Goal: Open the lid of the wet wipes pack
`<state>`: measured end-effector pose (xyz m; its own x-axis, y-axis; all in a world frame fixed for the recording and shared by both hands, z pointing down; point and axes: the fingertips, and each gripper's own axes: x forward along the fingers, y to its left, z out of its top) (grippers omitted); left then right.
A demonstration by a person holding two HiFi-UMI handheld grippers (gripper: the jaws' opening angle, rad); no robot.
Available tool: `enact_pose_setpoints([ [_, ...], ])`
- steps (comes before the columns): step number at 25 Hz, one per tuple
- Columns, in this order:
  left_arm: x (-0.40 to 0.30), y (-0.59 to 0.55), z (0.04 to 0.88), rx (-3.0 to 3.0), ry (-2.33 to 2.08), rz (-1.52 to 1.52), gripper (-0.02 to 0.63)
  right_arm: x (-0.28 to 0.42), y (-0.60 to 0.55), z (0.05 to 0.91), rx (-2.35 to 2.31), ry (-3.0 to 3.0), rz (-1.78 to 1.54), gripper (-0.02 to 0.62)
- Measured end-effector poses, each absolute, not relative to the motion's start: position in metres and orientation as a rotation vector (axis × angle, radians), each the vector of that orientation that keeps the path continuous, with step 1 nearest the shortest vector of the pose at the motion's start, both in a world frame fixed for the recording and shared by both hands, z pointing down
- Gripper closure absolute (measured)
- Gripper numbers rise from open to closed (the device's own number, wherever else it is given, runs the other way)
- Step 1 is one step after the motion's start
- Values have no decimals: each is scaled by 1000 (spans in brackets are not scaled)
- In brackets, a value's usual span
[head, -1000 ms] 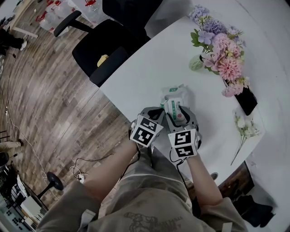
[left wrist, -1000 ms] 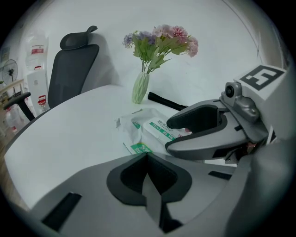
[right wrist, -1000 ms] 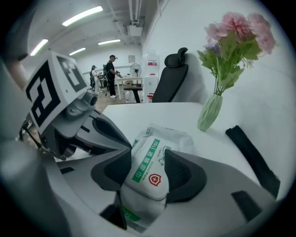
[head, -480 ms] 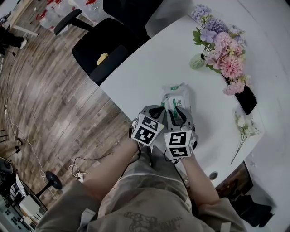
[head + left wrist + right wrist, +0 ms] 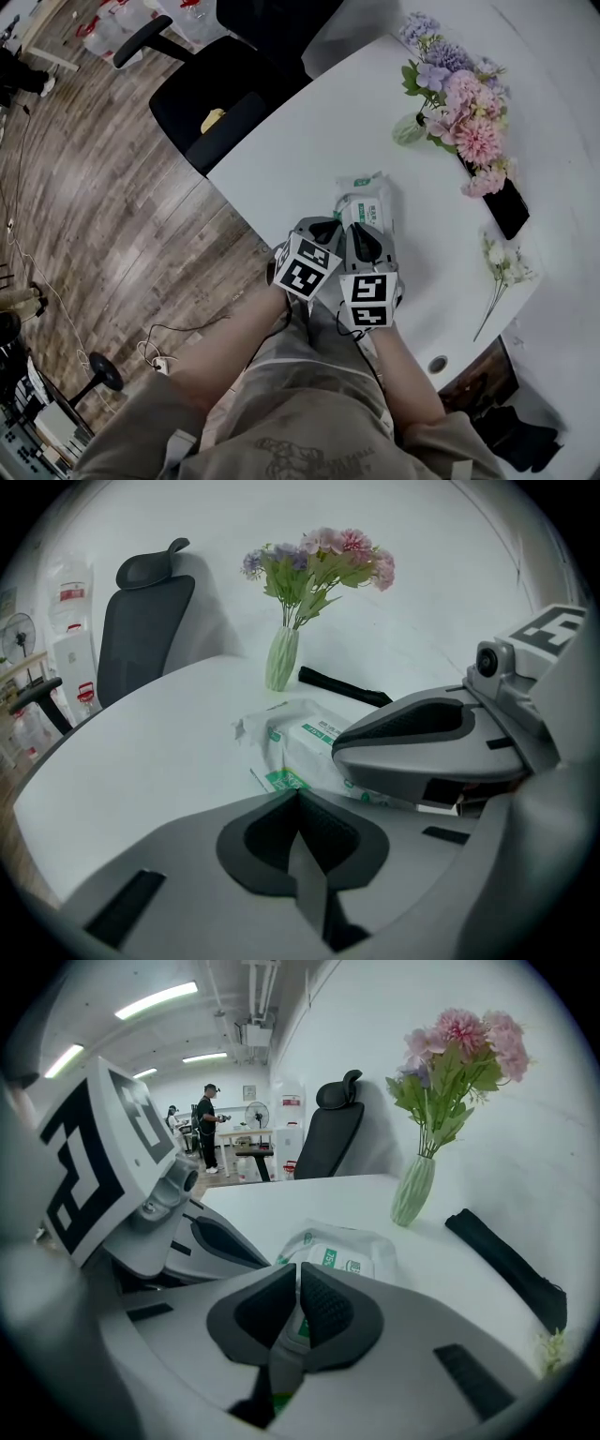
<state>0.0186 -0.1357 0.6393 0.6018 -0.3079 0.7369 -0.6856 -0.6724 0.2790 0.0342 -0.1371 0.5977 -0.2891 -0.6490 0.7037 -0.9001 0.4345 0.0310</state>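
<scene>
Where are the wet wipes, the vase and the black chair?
wet wipes pack point(image 5: 364, 197): head view, on its printed top.
vase point(image 5: 413, 1190): right gripper view, on its ribbed green body.
office chair point(image 5: 141, 639): left gripper view, on its backrest.

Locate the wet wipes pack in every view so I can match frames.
Head view: wet wipes pack at centre, below-left of the flower vase.
Left gripper view: pack at centre, just below the vase.
Right gripper view: pack at lower centre, left of the vase.
Shared landmark: the flower vase.
</scene>
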Motion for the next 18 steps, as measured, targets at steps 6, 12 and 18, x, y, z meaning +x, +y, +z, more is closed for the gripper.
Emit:
enact_pose_setpoints([
  [6, 21, -133, 645, 2272, -756, 978, 591, 46, -142, 591, 1375, -2038, 524, 565],
  [12, 23, -144, 628, 2254, -795, 690, 591, 59, -147, 598, 1344, -2049, 544, 566],
  [18, 43, -144, 618, 2342, -739, 626, 589, 58, -147, 597, 1344, -2070, 557, 566],
])
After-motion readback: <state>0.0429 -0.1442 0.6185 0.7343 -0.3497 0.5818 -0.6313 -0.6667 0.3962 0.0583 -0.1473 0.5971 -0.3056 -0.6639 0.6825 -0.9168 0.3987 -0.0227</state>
